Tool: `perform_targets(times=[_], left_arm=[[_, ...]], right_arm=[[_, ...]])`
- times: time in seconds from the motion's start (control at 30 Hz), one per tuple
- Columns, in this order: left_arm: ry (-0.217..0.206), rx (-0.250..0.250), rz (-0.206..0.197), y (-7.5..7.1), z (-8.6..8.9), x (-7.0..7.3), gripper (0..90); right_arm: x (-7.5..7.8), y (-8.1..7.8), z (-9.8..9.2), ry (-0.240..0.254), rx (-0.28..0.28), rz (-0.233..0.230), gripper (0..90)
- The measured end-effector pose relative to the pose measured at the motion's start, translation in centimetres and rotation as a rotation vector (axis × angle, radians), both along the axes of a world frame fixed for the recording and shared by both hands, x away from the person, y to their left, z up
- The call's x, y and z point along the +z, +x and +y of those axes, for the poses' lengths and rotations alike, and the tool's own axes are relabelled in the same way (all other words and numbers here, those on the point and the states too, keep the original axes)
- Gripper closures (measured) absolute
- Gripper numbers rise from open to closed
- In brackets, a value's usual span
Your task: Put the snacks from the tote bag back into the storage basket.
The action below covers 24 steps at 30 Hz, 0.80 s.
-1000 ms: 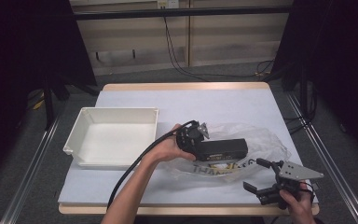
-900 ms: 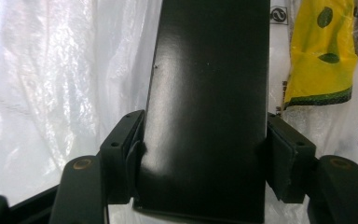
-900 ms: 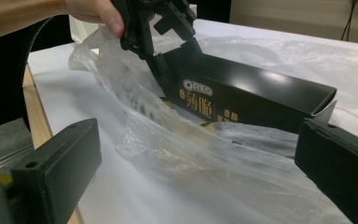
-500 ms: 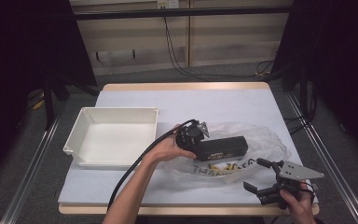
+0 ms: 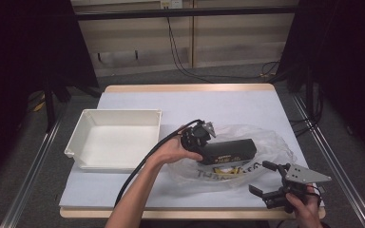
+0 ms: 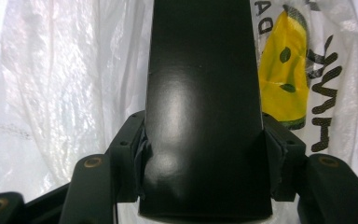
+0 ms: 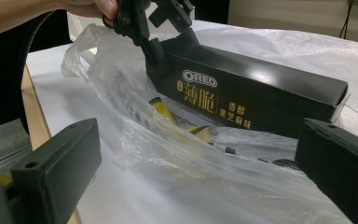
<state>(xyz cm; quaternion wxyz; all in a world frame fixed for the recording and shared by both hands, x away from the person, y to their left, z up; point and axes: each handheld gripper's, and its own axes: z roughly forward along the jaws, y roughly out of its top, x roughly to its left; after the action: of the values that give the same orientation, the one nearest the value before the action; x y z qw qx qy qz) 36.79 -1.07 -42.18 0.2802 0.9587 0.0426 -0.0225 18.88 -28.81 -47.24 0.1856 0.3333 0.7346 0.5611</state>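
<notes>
Pinching both long sides of a black Oreo box [image 6: 205, 116] near its end, the fingers [image 6: 128, 154] of the left gripper [image 5: 200, 137] hold it level over a crumpled clear plastic bag [image 5: 271, 142] printed with a yellow motif. Fingers [image 7: 56, 172] of the right gripper [image 5: 266, 183] stand spread with nothing between them, at the near right corner of the white-covered surface [image 5: 180, 99], just beside the bag. An empty white tray [image 5: 81, 137] sits on the left part of the surface, apart from the bag.

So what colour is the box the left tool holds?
Black box with white and gold lettering, clearest in the right gripper view.
</notes>
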Motion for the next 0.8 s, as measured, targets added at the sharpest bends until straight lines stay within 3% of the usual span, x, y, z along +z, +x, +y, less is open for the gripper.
perform_targets(times=[0.47, 0.8], left_arm=[[-0.065, -0.011, -0.022, -0.8, 0.4, 2.3, 43.0], [-0.079, -0.022, -0.039, -1.4, 1.0, 3.4, 43.0]], right_arm=[[0.1, -0.1, -0.1, -0.002, -0.001, -0.008, 0.0], [0.1, -0.2, -0.2, -0.012, 0.011, -0.023, 0.0]])
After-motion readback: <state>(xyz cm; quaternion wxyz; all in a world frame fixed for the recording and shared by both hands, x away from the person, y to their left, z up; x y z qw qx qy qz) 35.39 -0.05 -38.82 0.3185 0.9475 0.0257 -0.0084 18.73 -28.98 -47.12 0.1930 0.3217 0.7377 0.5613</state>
